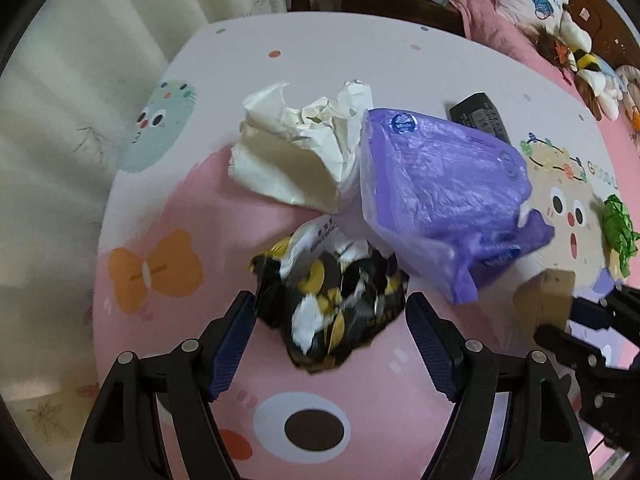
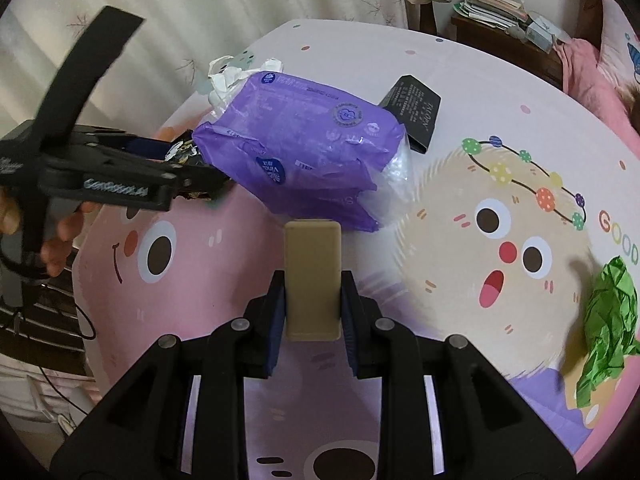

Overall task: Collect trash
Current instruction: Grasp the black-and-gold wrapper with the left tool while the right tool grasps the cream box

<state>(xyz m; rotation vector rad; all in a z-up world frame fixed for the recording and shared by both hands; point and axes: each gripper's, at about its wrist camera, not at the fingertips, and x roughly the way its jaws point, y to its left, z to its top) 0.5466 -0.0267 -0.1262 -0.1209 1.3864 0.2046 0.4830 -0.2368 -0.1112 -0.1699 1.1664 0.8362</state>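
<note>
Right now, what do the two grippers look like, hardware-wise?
Both are black plastic linkage frames with silver pivot pins and dark-blue textured pads on the fingers. The left gripper carries white lettering, too blurred to read, along its side, a black strap above and black cables trailing below. The right gripper matches.

Both wrist cameras look down along their fingers, close above the table [image 1: 320, 40] – left beside right. Both views share the purple pack [image 1: 448, 196] [image 2: 304, 144].

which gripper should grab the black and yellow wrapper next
Left. The left gripper is open with the black and yellow wrapper between its fingers, while the right gripper is already shut on a tan box.
</note>
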